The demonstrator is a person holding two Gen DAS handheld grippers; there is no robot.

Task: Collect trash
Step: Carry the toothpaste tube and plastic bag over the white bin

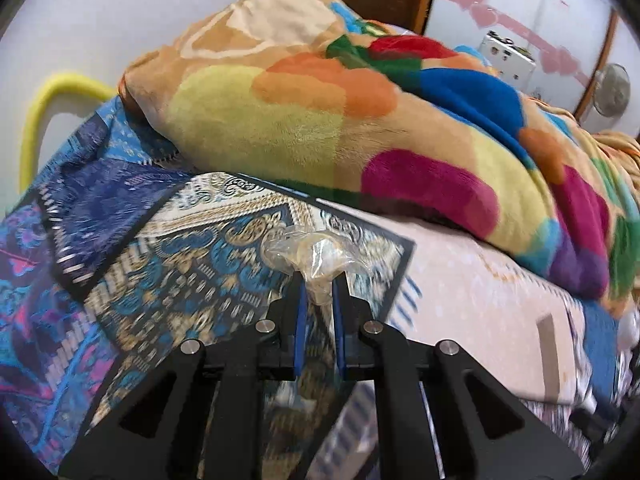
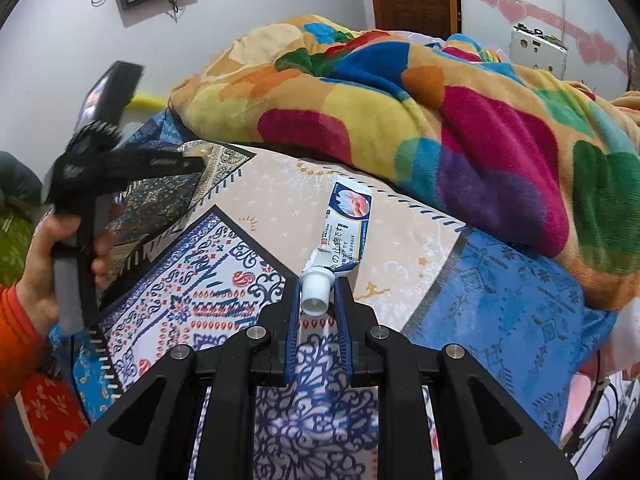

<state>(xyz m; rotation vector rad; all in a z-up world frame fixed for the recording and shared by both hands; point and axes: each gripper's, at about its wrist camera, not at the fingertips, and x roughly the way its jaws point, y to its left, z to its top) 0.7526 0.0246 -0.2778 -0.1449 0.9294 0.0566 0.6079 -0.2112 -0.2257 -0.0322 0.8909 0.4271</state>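
Each black plastic claw (image 2: 317, 294) has blue pads (image 2: 292, 320) and round silver screws (image 2: 256, 332). The bare-skinned hand (image 2: 48, 264) wears an orange sleeve (image 2: 14, 340).

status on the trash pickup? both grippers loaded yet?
Done: both pieces are gripped. In hand: left gripper is shut on a crumpled clear plastic wrapper; right gripper is shut on the white cap of the ointment tube, whose body lies across the bedspread. Left: carrying both off; no bin shows in either view.
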